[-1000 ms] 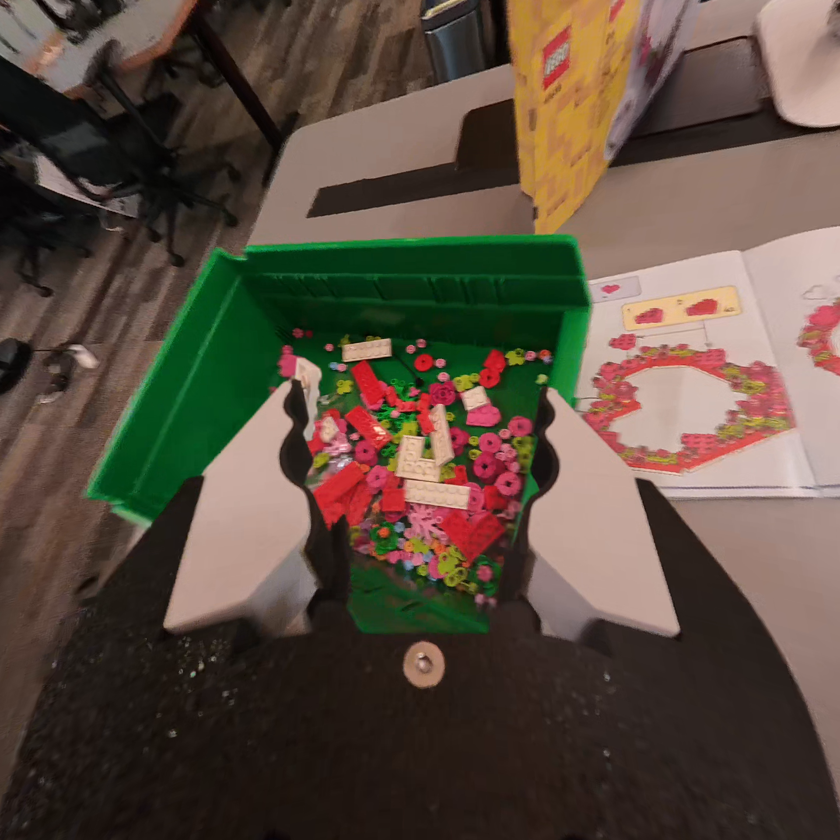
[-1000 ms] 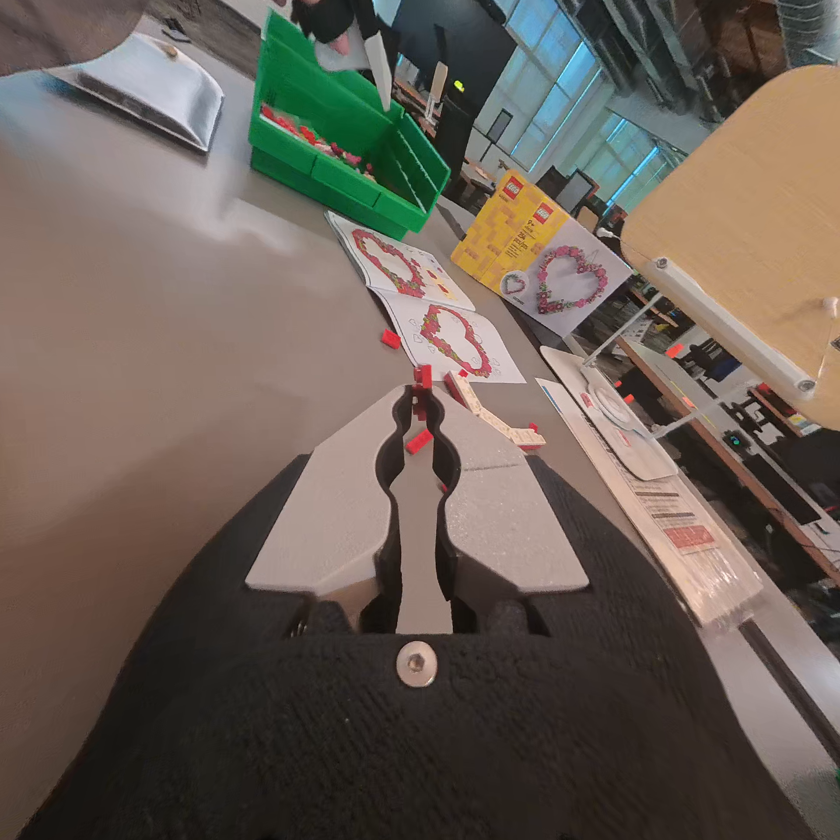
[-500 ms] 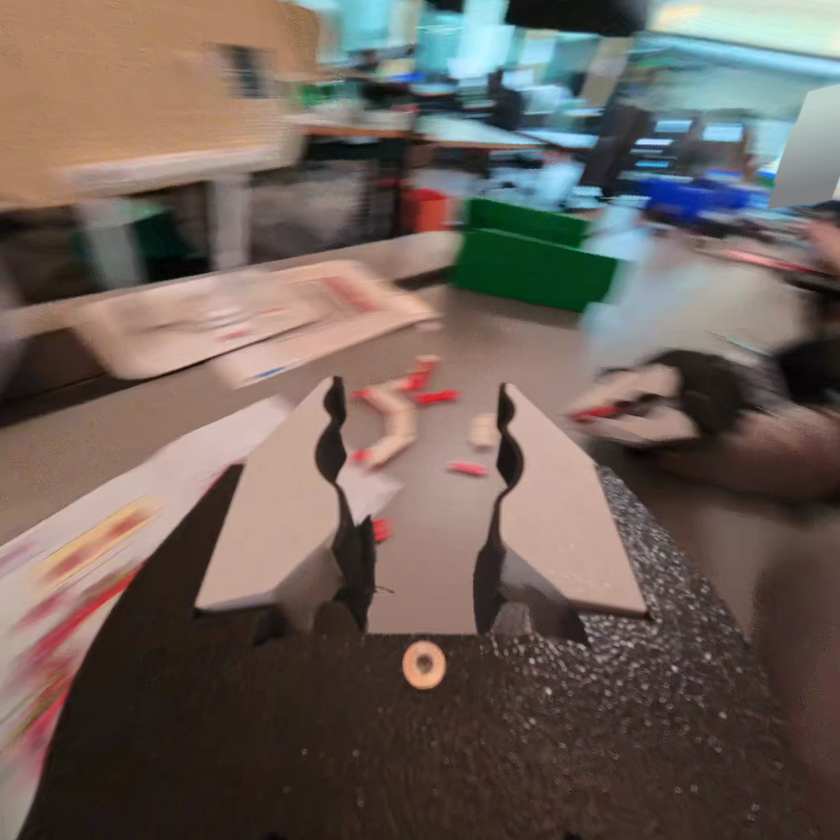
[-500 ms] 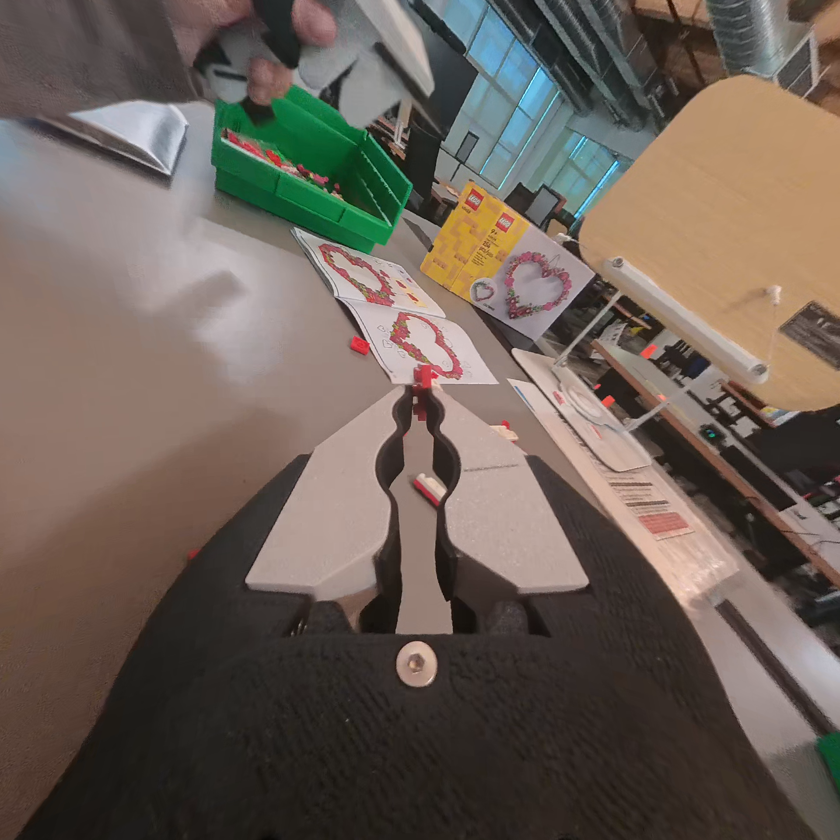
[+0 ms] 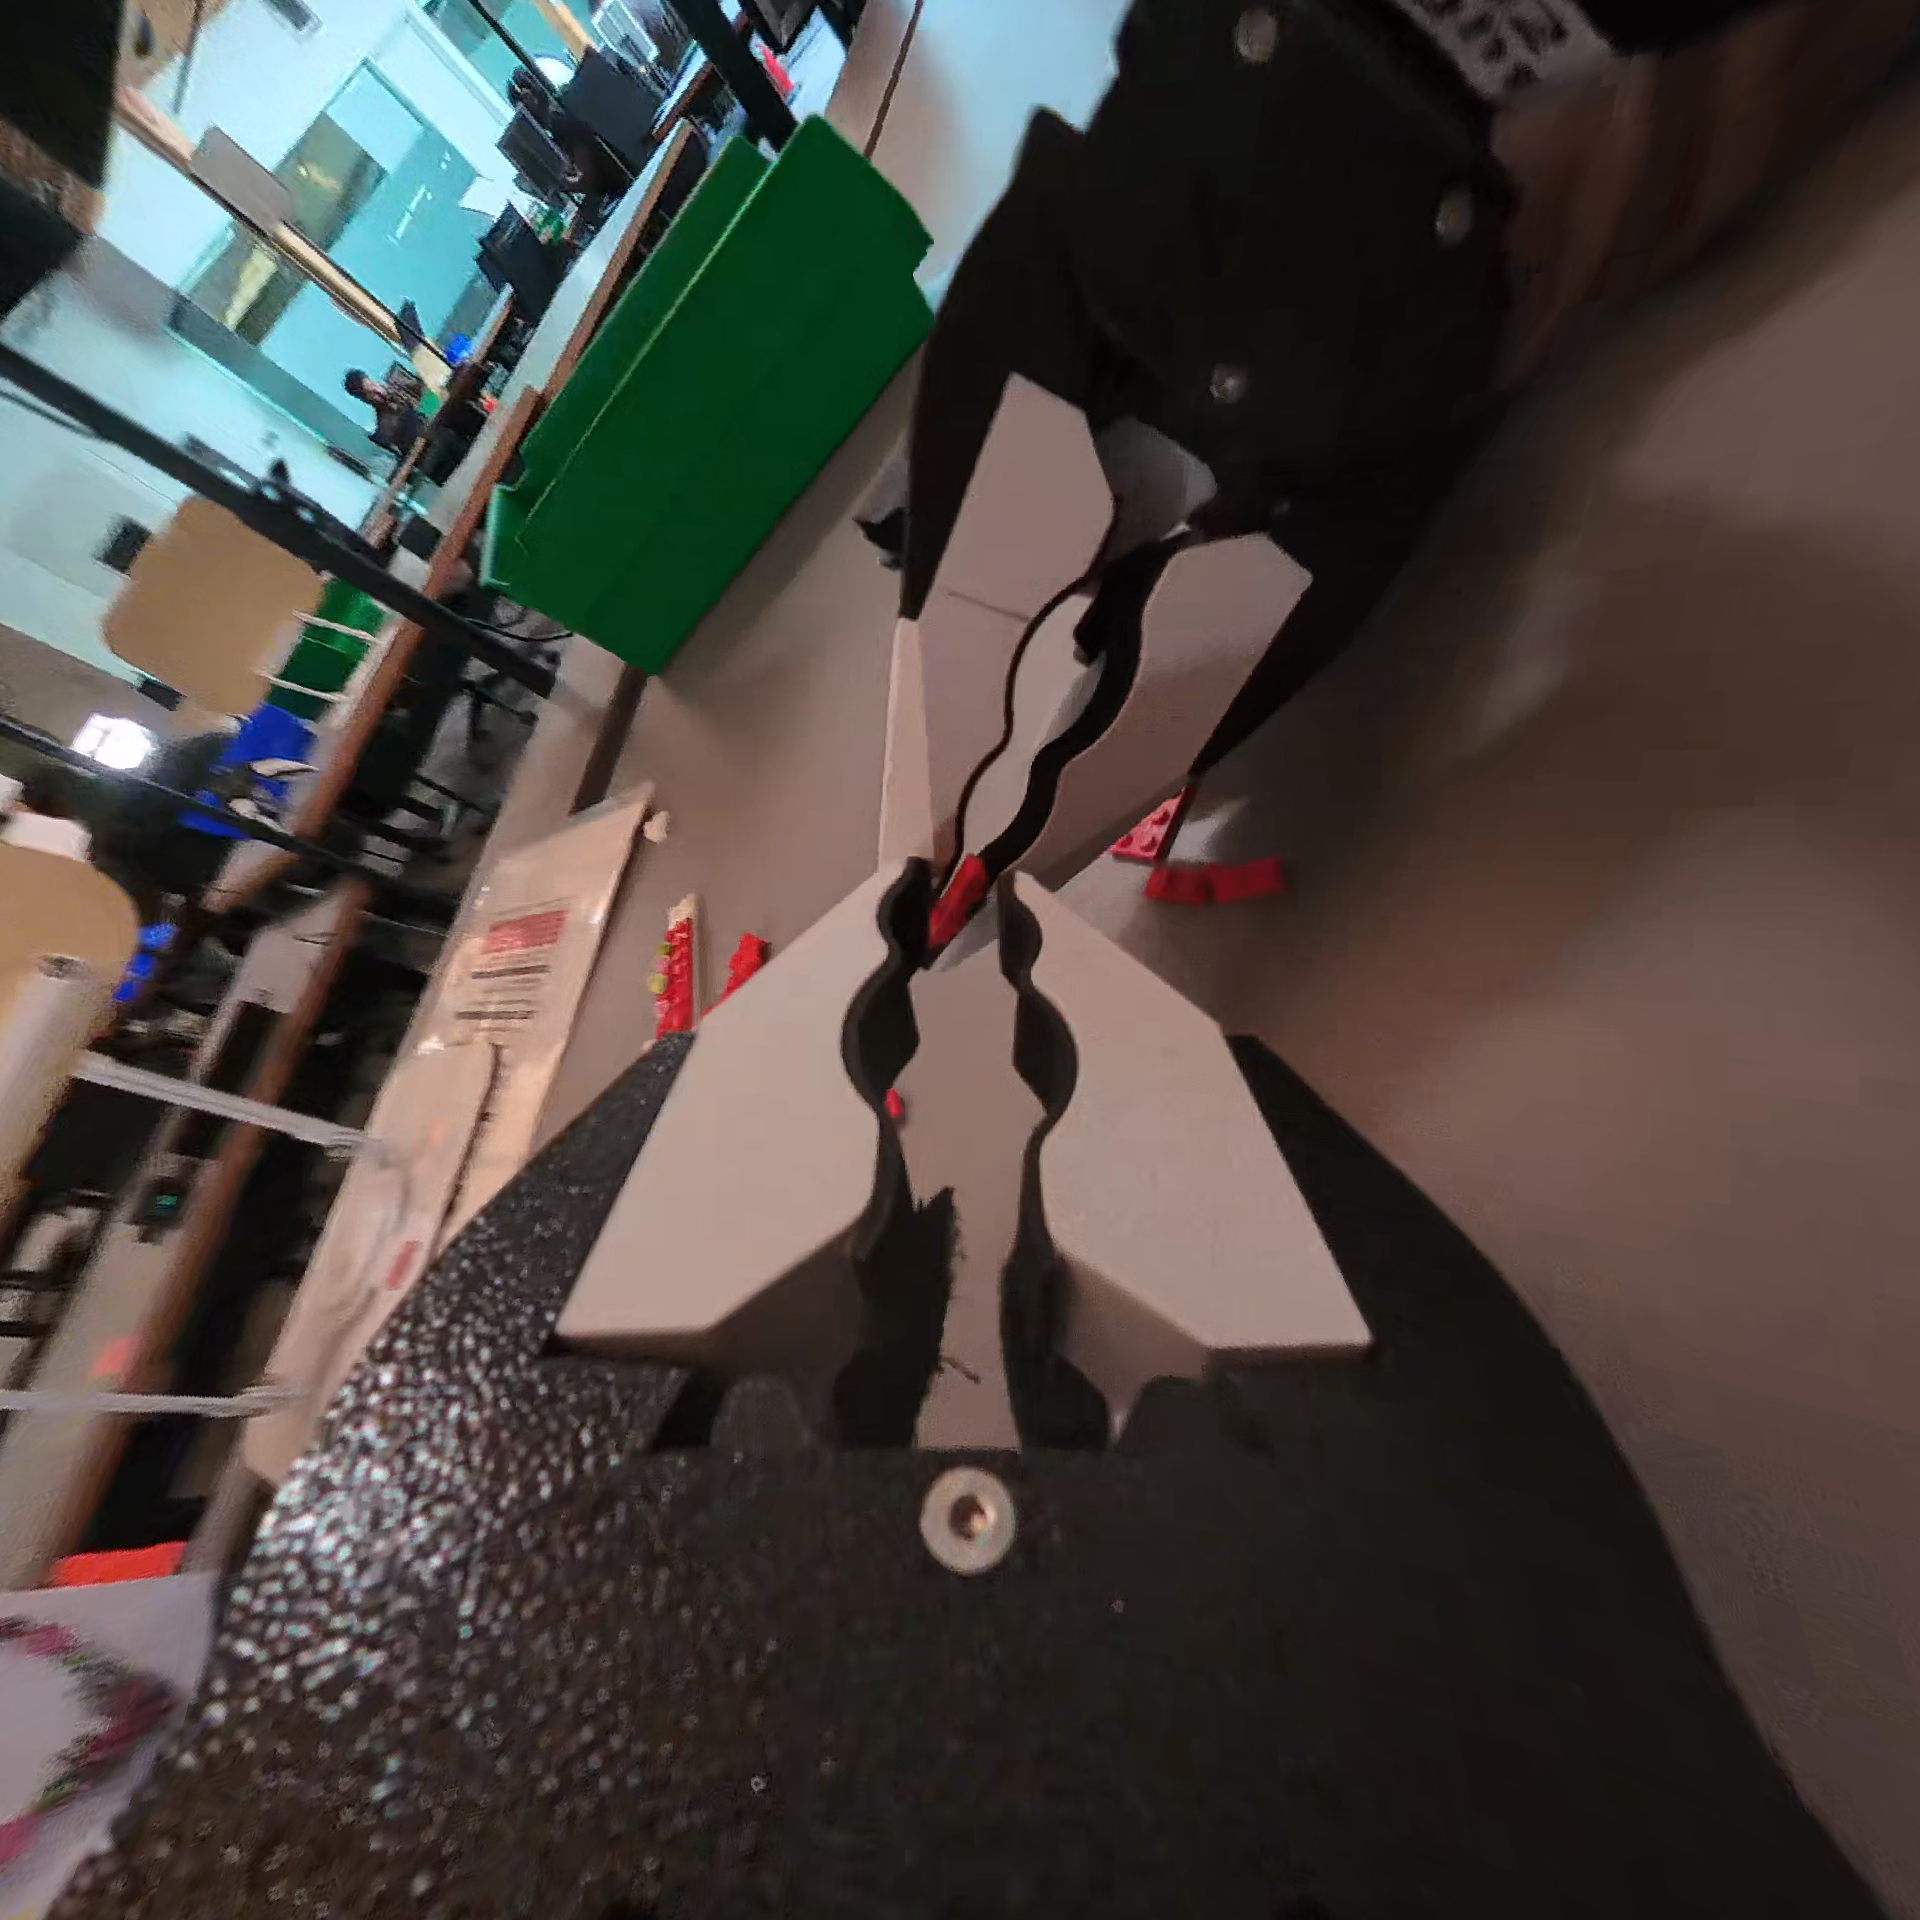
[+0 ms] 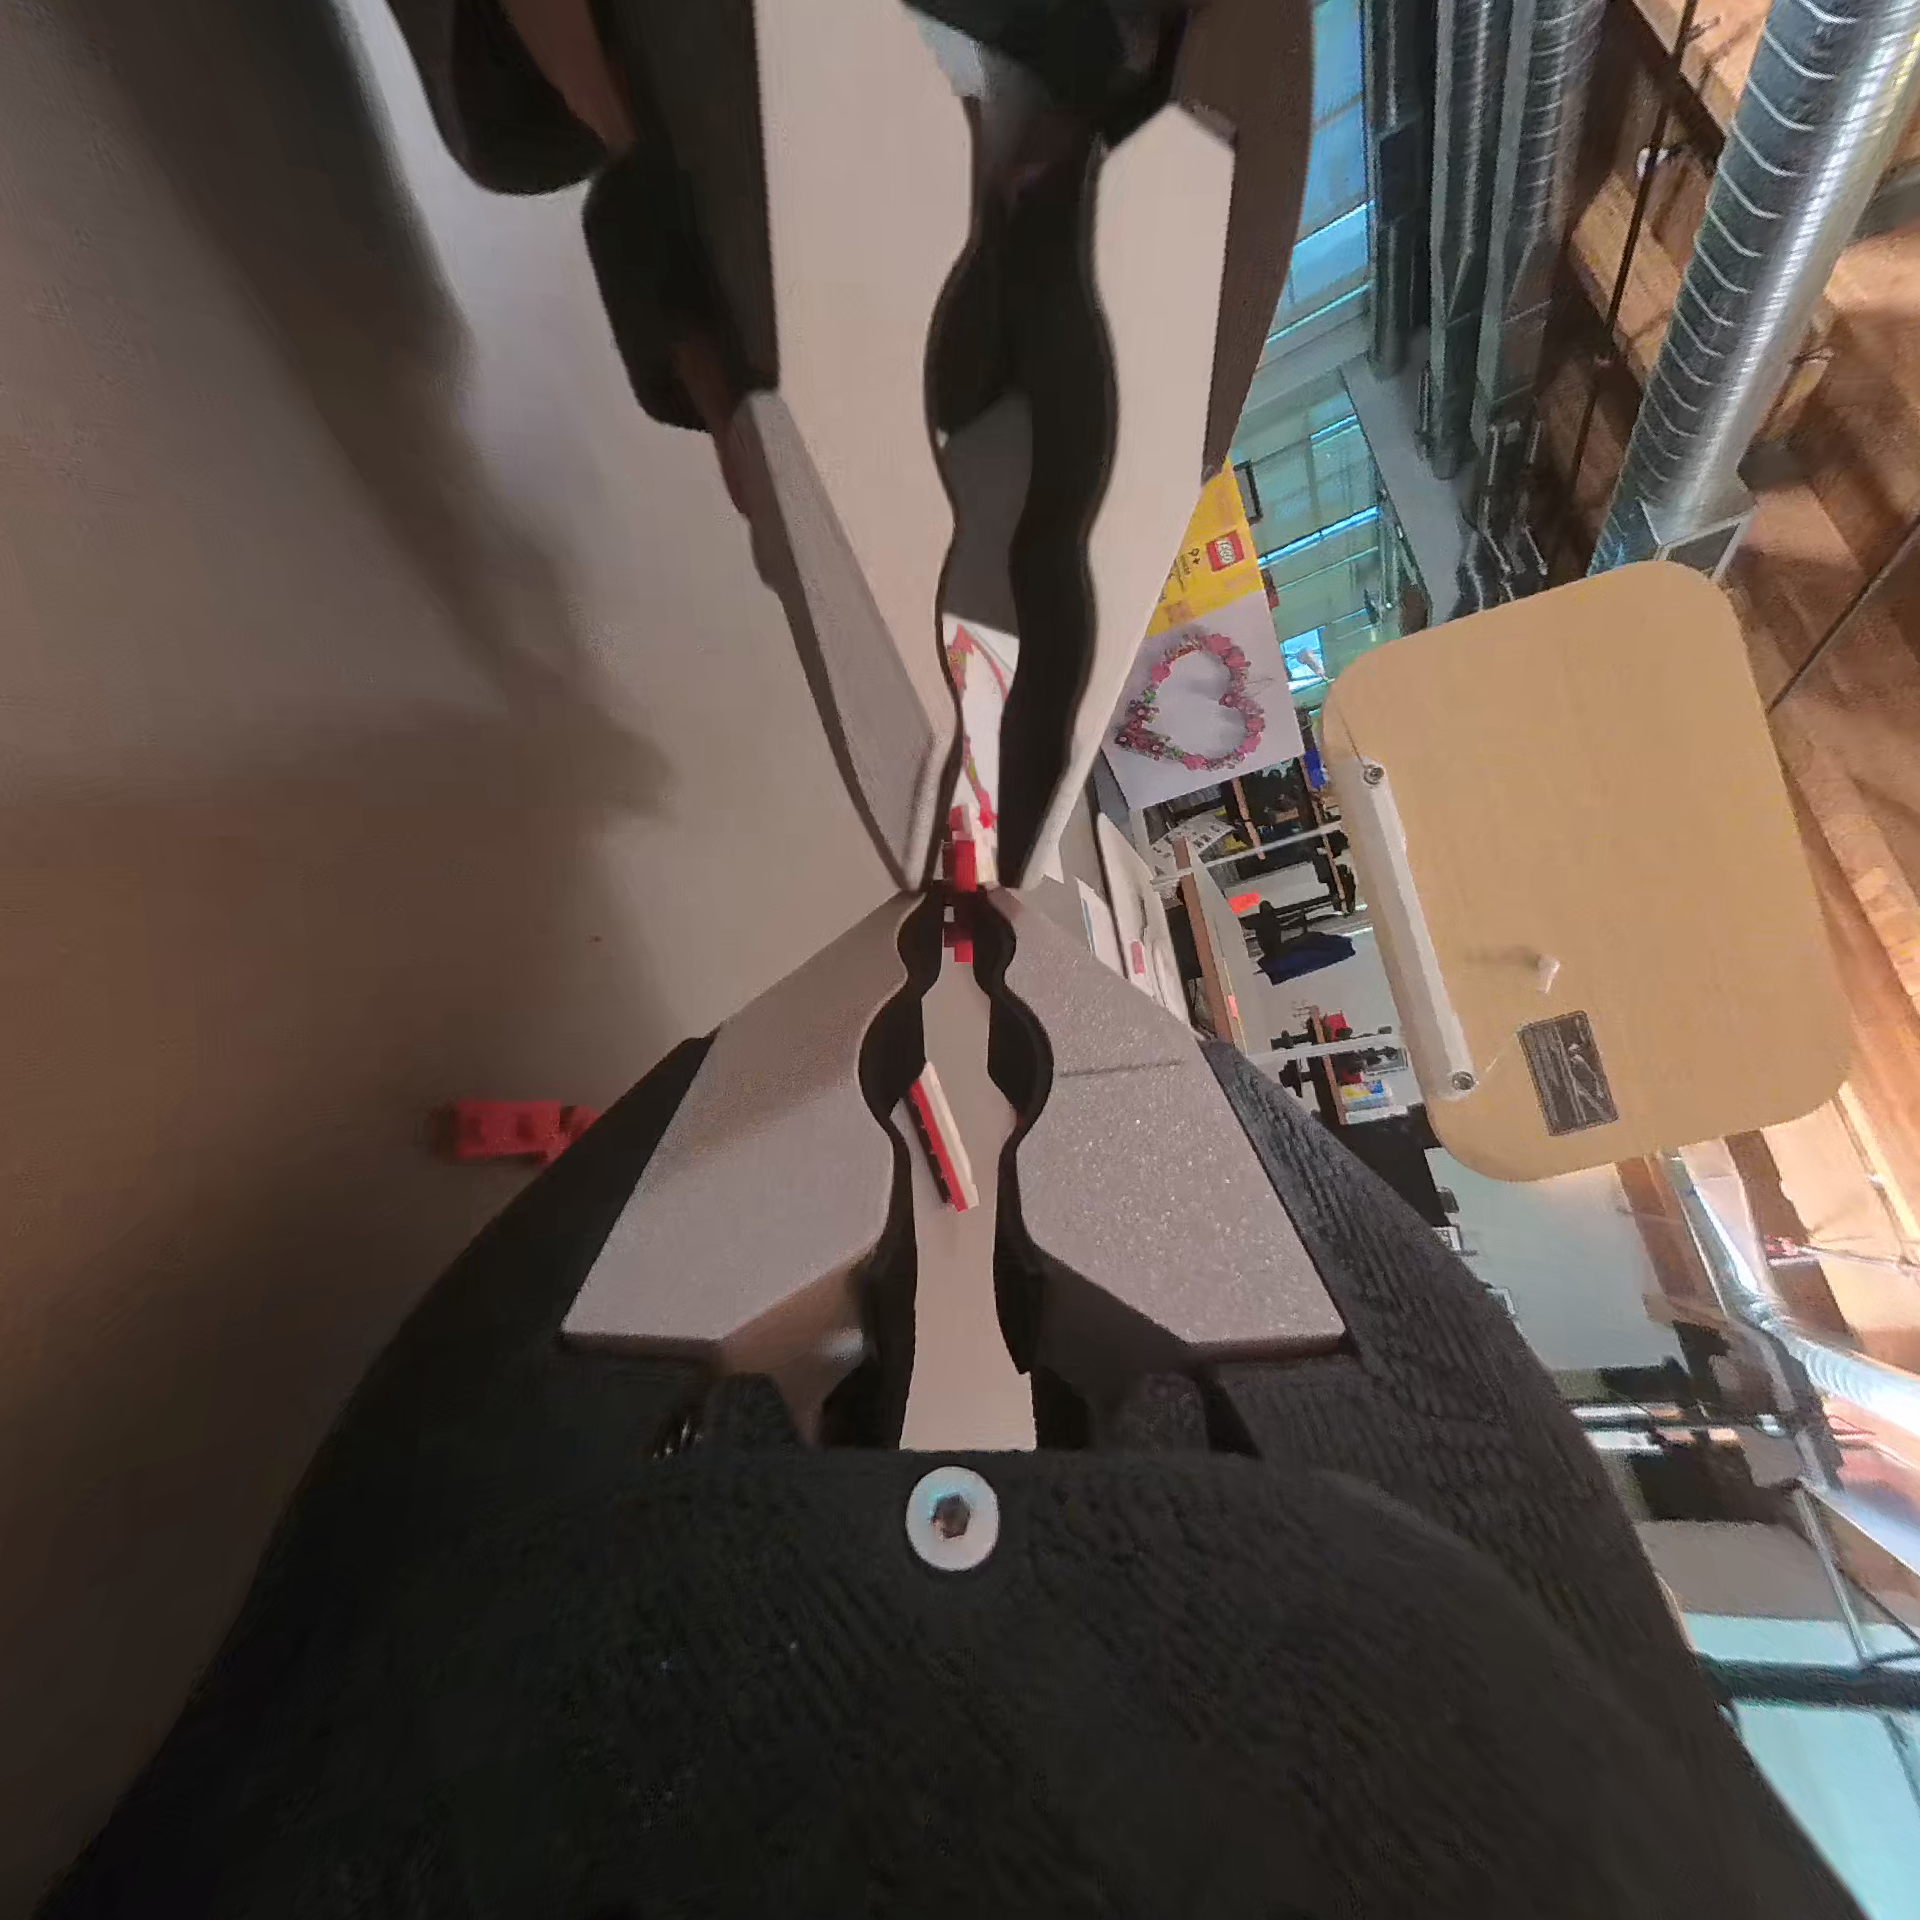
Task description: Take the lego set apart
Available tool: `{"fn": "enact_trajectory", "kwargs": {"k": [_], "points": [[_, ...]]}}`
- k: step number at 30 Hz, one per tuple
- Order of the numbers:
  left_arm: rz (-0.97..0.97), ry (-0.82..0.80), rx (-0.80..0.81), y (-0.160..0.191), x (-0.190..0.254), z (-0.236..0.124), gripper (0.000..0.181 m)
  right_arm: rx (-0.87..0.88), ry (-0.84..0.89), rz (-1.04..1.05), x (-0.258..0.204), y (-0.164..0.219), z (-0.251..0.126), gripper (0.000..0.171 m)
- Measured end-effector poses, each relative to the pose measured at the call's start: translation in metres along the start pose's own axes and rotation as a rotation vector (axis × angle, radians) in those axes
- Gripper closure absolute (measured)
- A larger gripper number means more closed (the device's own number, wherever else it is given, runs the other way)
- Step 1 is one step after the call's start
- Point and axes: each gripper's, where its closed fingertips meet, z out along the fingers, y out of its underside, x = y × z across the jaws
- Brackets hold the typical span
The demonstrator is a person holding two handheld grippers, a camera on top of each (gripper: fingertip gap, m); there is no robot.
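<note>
Above the table [image 5: 1558, 935], tip to tip: my right gripper [image 6: 961, 914] clamps a red brick [image 6: 964, 920]; my left gripper [image 5: 961, 914] sits narrowly parted around its far end, grip unclear.

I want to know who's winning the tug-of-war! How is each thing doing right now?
right gripper: shut on the small red piece.
left gripper: tips around the same piece; grip unclear.
white-and-red strip: lying on the table, layers joined.
loose red bricks: lying apart on the table.
green bin: sitting on the table, inside hidden.
set box: standing upright.
</note>
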Motion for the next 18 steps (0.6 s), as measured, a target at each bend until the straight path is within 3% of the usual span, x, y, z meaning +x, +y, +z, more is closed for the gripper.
{"fn": "enact_trajectory", "kwargs": {"k": [4,5,8,10,12,17,18], "points": [[0.116,-0.05,-0.027,0.001,-0.001,-0.002,0.178,-0.002,-0.025,0.072,-0.001,0.002,0.002,0.165],[0.127,-0.073,-0.026,0.0,-0.006,-0.005,0.178,-0.014,-0.024,0.117,0.001,0.005,0.003,0.158],[0.134,-0.326,-0.152,0.017,-0.067,-0.035,0.178,-0.041,0.017,0.28,0.016,0.02,0.003,0.144],[0.044,-0.567,-0.358,0.054,-0.129,-0.087,0.178,-0.047,0.026,0.418,0.026,0.034,0.002,0.146],[-0.192,-0.75,-0.543,0.103,-0.174,-0.155,0.178,-0.052,0.003,0.547,0.033,0.049,-0.001,0.146],[-0.776,-0.975,-0.704,0.204,-0.202,-0.286,0.177,-0.003,-0.256,0.765,0.03,0.069,-0.019,0.14],[-0.855,-1.032,-0.74,0.223,-0.203,-0.308,0.164,0.024,-0.337,0.812,0.026,0.068,-0.025,0.139]]}}
